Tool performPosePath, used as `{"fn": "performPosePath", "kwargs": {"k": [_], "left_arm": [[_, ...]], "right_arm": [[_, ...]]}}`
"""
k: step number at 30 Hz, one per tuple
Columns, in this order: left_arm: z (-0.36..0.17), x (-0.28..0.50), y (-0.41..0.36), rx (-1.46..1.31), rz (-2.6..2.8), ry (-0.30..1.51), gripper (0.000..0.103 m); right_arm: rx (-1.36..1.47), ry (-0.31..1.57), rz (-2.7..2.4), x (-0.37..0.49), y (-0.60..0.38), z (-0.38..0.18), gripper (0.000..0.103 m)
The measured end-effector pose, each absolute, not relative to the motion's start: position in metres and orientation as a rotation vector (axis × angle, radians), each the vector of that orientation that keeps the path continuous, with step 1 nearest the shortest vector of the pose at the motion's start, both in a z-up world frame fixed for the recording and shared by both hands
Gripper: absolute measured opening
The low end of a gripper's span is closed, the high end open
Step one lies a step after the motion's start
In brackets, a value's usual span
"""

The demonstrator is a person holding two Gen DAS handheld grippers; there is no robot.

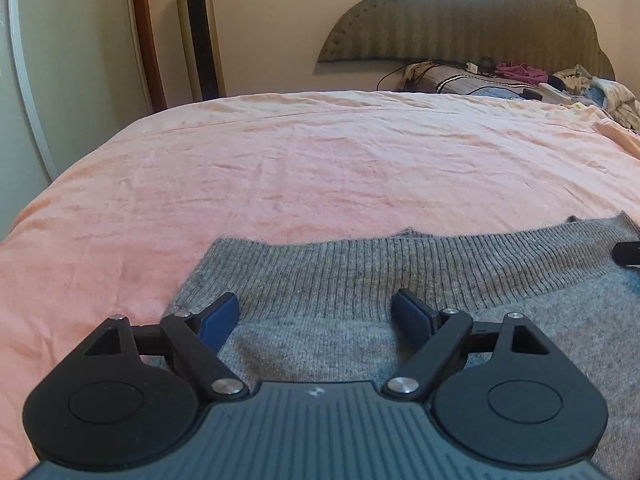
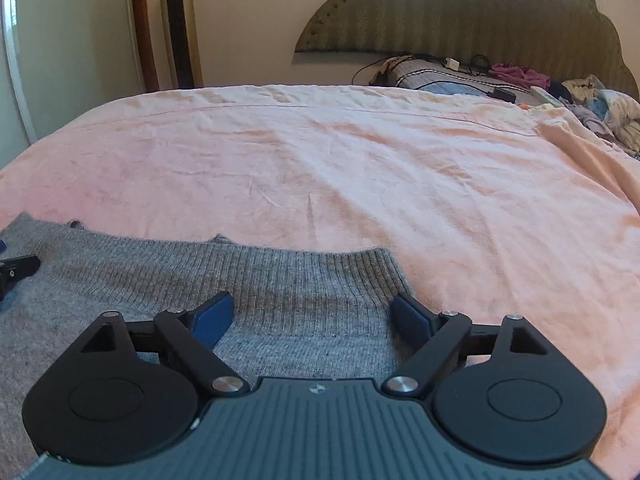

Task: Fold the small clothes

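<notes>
Together we hover both tools low over the grey knit sweater (image 1: 400,300), which lies flat at the near edge of the bed with its ribbed band (image 2: 240,268) toward the headboard (image 1: 480,20). Our left gripper (image 1: 316,314) spreads its blue pads wide above the garment's left corner, gripping nothing. Our right gripper (image 2: 312,314) gapes just as wide above the right corner, also empty. Beyond, the pink sheet (image 2: 360,160) runs to a pile of clothes (image 1: 580,84) at the far right corner.

Right hand-held gripper (image 2: 312,316) spread wide over grey sweater (image 2: 280,280) hem; pink bedsheet (image 2: 360,160) beyond.
</notes>
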State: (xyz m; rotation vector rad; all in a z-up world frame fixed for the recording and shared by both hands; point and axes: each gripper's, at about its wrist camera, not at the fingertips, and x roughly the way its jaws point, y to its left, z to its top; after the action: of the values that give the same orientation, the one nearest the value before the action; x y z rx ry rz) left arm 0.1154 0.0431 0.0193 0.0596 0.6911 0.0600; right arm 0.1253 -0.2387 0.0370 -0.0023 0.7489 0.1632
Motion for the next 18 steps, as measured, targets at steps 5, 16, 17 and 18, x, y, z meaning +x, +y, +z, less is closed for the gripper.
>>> {"fn": "performPosePath", "kwargs": {"k": [5, 16, 17, 18], "left_arm": [[0.019, 0.115, 0.043, 0.056, 0.06, 0.689, 0.086], [0.032, 0.102, 0.036, 0.08, 0.092, 0.711, 0.086], [0.037, 0.094, 0.035, 0.057, 0.078, 0.721, 0.086], [0.042, 0.084, 0.035, 0.021, 0.049, 0.732, 0.086]], "right_arm": [[-0.036, 0.751, 0.218, 0.098, -0.224, 0.042, 0.093], [-0.014, 0.689, 0.212, 0.091, -0.234, 0.023, 0.103], [-0.015, 0.687, 0.211, 0.091, -0.234, 0.023, 0.103], [-0.013, 0.686, 0.211, 0.09, -0.234, 0.022, 0.103]]}}
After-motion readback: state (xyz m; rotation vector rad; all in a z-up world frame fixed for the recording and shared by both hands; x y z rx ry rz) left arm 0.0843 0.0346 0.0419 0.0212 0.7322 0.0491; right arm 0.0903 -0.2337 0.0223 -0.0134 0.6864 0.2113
